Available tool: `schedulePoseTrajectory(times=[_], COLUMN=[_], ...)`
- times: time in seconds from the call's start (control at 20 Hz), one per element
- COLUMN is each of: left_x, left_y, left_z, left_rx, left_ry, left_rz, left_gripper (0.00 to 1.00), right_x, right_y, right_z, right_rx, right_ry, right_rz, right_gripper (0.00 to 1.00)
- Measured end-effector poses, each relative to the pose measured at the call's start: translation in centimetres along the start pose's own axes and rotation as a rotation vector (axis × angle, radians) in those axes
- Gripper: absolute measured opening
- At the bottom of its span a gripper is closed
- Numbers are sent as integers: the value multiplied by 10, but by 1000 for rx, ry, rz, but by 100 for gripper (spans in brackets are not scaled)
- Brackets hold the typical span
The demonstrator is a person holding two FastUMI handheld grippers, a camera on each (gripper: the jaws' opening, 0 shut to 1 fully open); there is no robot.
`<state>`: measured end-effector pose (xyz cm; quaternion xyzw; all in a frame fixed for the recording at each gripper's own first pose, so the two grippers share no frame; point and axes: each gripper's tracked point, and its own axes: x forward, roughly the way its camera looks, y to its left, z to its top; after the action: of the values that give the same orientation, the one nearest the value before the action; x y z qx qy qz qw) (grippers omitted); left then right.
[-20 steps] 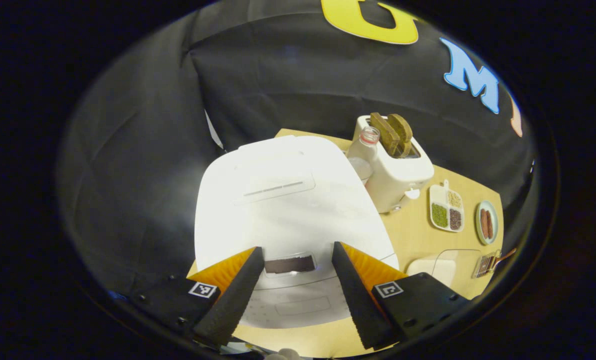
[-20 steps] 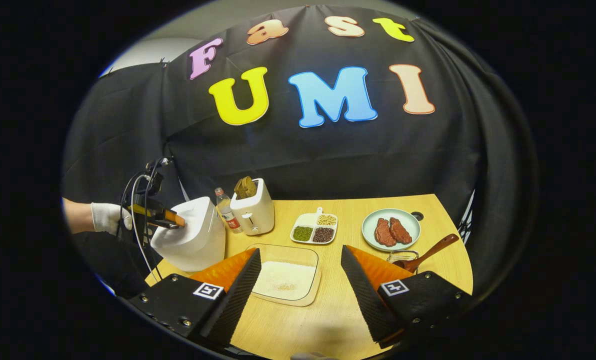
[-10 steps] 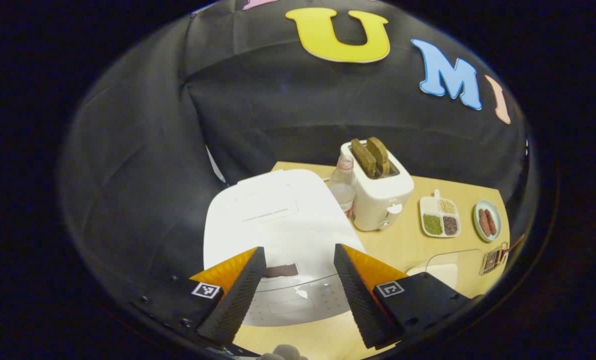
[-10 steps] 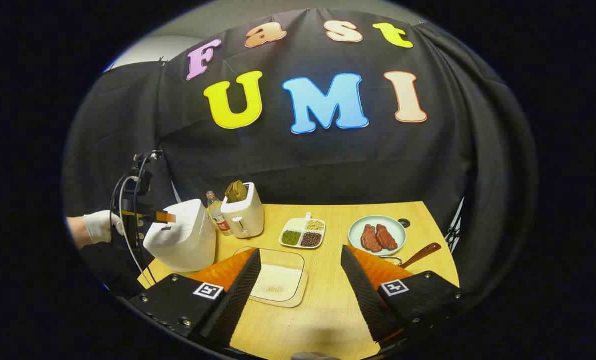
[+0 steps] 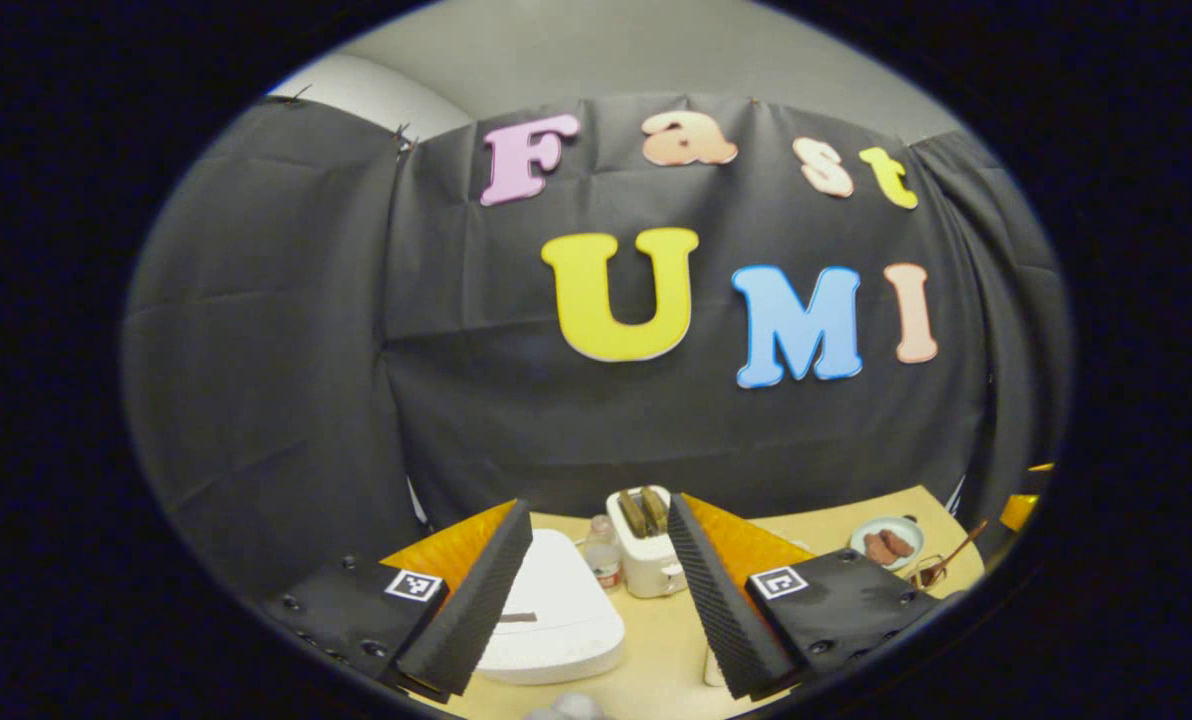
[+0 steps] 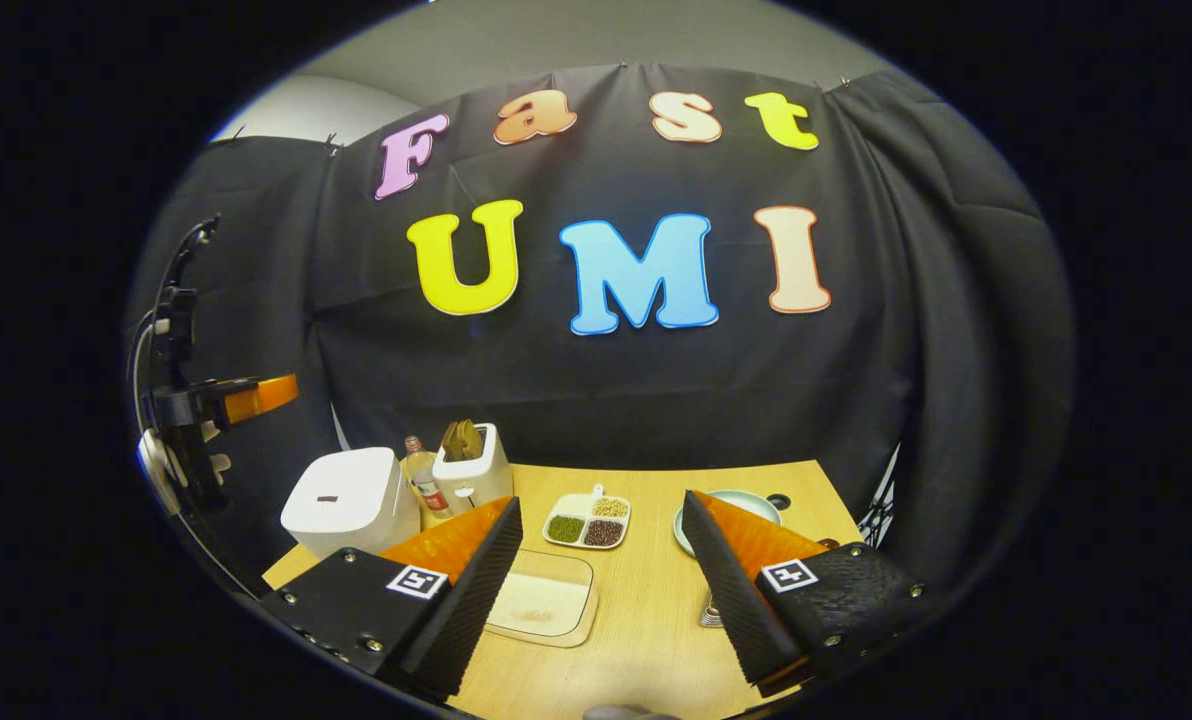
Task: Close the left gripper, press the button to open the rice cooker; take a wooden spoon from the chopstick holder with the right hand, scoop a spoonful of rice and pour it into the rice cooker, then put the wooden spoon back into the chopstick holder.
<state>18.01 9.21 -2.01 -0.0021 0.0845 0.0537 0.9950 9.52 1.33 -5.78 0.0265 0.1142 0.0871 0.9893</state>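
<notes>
Your left tool (image 5: 596,600) is spread wide apart with nothing between the fingers, up in the air above the near end of the counter (image 5: 656,650). In the left gripper view the rice cooker (image 5: 556,620) sits at the bottom centre of the frame, lid down, partly behind your left finger. Just right of it stand a small bottle (image 5: 604,560) and the toaster (image 5: 646,555) with bread in its slots. Far lower right you can make out the plate of meat (image 5: 886,543) and the wooden spoon (image 5: 956,555) leaning out of the wire chopstick holder (image 5: 924,572).

Your right tool (image 6: 601,590) is also apart and holding nothing. In the right gripper view, the rice tray (image 6: 546,605) lies on the counter between its fingers, closer to the left one. The divided dish of beans (image 6: 586,524) is just behind that, in the lower middle. The rice cooker is at the lower left, closed, with the bottle and toaster beside it. The chopstick holder is mostly hidden behind your right finger, so I can't tell much about it there. Your left tool shows at the left edge of that frame, raised well above the cooker and not touching it.
</notes>
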Motion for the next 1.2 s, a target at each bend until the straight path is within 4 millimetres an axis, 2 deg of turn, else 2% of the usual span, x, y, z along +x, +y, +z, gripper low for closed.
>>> schedulePoseTrajectory(times=[0.1, 0.25, 0.4, 0.55, 0.6, 0.85, 1.2], left_x=[-26, -61, -88, -100, -102, -117, -122], left_y=[-17, -30, -39, -31, -28, -27, -21], left_z=[16, 23, 6, -8, -7, -3, 6], left_rx=[-9, -23, -37, -52, -48, -51, -49], left_ry=[-59, -100, -77, -51, -58, -68, -83], left_rz=[-26, -38, -51, -47, -44, -58, -61], left_gripper=[96, 96, 96, 96, 96, 96, 96], right_x=[-7, -18, -29, -39, -42, -50, -57], right_y=[2, 8, 12, 14, 15, 13, 18], right_z=[12, 26, 40, 48, 49, 54, 48], right_rx=[-6, -13, -25, -30, -26, -12, -8], right_ry=[-37, -82, -141, -167, -171, -183, -169], right_rz=[-11, -19, -39, -55, -59, -81, -83], right_gripper=[98, 98, 98, 93, 98, 98, 98])
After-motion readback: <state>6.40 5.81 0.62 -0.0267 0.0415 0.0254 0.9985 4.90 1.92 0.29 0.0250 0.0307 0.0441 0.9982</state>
